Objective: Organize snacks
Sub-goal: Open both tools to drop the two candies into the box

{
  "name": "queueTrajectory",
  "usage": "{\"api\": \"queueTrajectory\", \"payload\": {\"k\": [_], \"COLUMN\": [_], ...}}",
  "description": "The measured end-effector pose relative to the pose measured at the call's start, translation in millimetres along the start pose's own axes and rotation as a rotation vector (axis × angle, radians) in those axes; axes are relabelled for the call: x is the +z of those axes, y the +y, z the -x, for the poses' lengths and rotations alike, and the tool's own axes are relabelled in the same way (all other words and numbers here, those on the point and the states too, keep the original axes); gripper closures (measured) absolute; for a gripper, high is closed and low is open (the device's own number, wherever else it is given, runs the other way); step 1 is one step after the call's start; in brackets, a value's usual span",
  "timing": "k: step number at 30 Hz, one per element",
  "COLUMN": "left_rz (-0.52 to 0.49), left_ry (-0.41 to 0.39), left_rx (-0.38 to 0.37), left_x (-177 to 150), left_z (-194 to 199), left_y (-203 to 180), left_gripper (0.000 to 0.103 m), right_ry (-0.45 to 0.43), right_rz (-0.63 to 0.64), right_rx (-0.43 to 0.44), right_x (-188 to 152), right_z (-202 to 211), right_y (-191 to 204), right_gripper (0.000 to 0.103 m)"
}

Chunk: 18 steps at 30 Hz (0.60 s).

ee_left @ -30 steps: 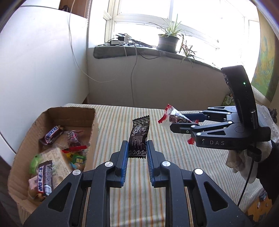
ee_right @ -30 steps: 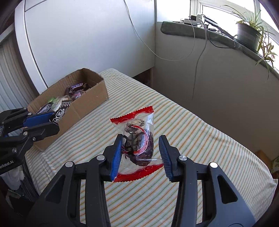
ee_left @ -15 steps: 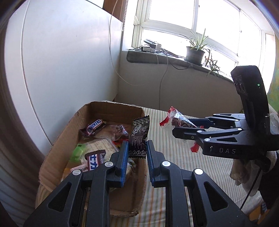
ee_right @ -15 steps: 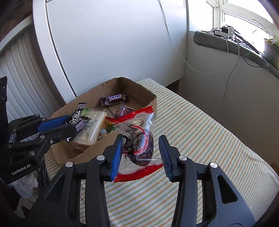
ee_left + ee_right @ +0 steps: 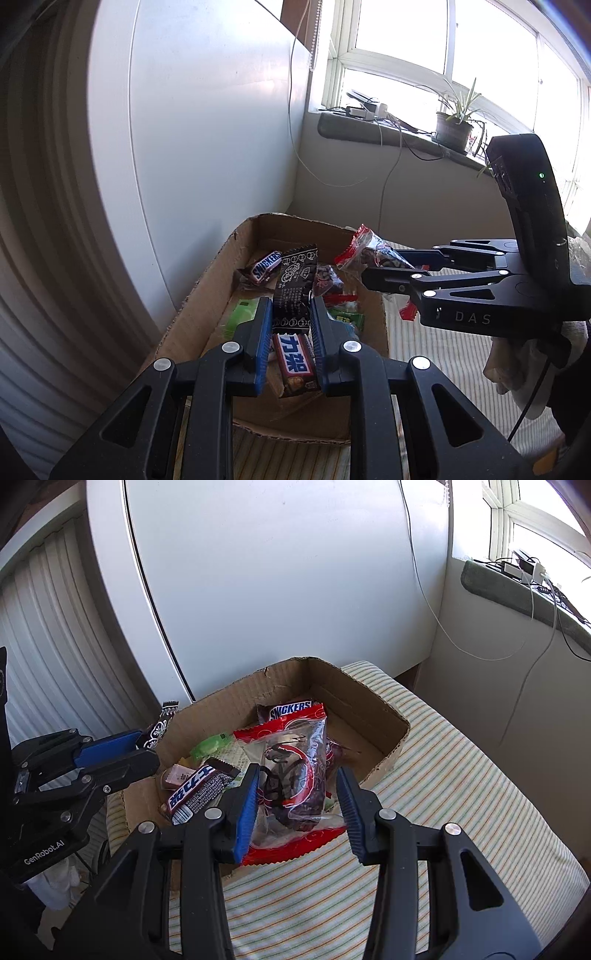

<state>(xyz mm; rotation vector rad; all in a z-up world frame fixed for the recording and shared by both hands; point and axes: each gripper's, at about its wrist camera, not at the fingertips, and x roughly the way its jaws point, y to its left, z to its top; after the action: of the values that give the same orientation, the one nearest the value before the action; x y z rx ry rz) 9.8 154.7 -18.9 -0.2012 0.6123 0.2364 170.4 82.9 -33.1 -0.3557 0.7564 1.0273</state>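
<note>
My left gripper is shut on a black patterned snack packet and holds it upright above the open cardboard box. My right gripper is shut on a clear packet with red ends and dark contents, held above the box's near edge. The box holds several snacks, among them a Snickers bar and a dark bar with white characters. The right gripper also shows in the left wrist view, and the left gripper shows in the right wrist view.
The box sits at the end of a striped tablecloth, close to a white wall panel. A windowsill with a potted plant and cables lies beyond. A gap drops off between table and wall.
Both grippers have swung left, from over the striped cloth to over the box, each still holding its packet. The box now fills the centre of both views.
</note>
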Motion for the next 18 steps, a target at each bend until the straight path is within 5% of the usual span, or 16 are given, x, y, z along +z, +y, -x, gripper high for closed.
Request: {"api": "queueTrajectory", "payload": {"k": [18], "left_rz": [0.028], "left_ry": [0.008], "left_rx": [0.036], "left_x": [4.7], "left_z": [-9.9], "left_y": [20.6], "left_gripper": [0.083], "right_ry": [0.024], "right_rz": [0.021], "right_rx": [-0.006], "right_x": [14.0], "right_z": [-32.5], "right_y": [1.8], "right_gripper": [0.059]}}
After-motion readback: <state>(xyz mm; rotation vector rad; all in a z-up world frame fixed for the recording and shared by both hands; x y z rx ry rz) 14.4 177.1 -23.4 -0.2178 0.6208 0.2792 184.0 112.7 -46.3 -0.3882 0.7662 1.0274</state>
